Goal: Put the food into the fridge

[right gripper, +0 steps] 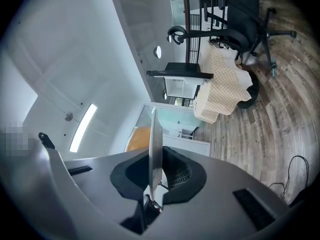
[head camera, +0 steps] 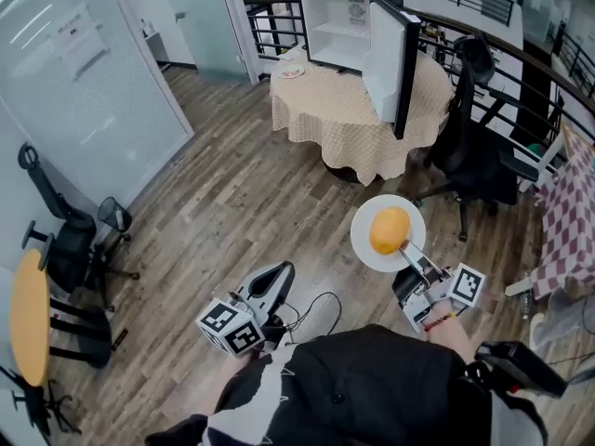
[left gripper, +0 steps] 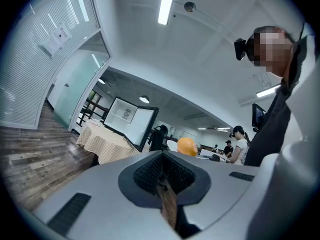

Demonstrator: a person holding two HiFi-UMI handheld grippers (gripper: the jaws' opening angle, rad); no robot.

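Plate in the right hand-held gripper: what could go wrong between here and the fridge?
1. The right hand-held gripper pinches the plate only at its rim; a tilt could roll the orange food off.
2. The open fridge door juts out; the plate might clip it.

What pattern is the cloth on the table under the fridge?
A small beige-and-white check on the tablecloth, clearest in the head view.
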